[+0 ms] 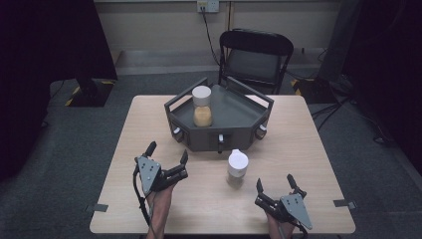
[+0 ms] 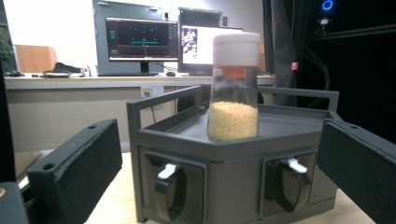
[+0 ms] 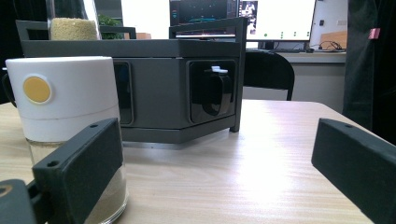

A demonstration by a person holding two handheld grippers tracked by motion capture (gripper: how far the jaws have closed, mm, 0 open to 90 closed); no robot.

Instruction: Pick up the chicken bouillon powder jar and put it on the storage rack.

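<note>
Two jars with white caps stand on the scene: one jar of yellow grain (image 1: 202,107) sits upright on top of the dark grey hexagonal rack (image 1: 234,112) at the far middle of the wooden counter (image 1: 308,159), toward the rack's left side; the second jar (image 1: 237,168) stands upright on the counter itself, just in front of the rack and apart from it. The left tool (image 1: 168,155) hovers at the near left of the counter, its jaws spread wide and holding nothing, aimed at the rack's front sockets (image 2: 172,189). The right tool (image 1: 275,184) sits at the near right, jaws likewise wide apart and empty; in the right gripper view the second jar shows a yellow dot on its cap, just behind the left jaw. A black folding chair (image 1: 256,52) stands beyond the counter
</note>
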